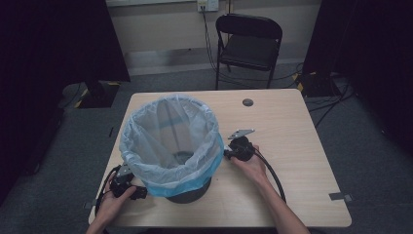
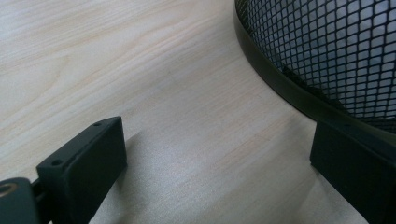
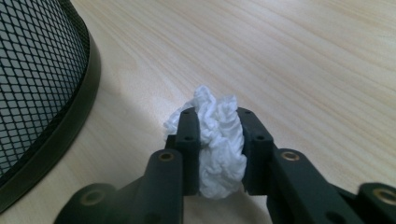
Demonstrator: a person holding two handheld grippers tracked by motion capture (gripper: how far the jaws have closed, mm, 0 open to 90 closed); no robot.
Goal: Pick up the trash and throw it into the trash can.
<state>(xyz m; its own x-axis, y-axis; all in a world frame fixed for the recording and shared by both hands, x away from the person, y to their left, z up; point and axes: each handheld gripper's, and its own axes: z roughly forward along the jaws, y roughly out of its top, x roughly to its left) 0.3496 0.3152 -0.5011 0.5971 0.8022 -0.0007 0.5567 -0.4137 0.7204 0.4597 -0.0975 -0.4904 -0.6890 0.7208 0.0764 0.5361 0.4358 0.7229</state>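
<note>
A black wire-mesh bin (image 1: 190, 194) stands on the table's near left, lined with a pale blue bag (image 1: 207, 163) folded over its rim. My right gripper (image 1: 228, 154) is just right of the bin. In the right gripper view it (image 3: 217, 116) is shut on a crumpled white tissue (image 3: 219, 149) held low over the table, with the bin's mesh wall (image 3: 32, 70) to the left. My left gripper (image 1: 141, 192) lies at the bin's near-left foot. In the left gripper view its jaws (image 2: 217, 128) stand wide open over bare wood, and the bin's base ring (image 2: 280, 84) curves past the right jaw.
The light wood table (image 1: 292, 146) has a round cable grommet (image 1: 248, 102) near its far edge and tape marks (image 1: 341, 196) at its near corners. A black folding chair (image 1: 248, 44) stands beyond the table. Cables trail on the floor at the right.
</note>
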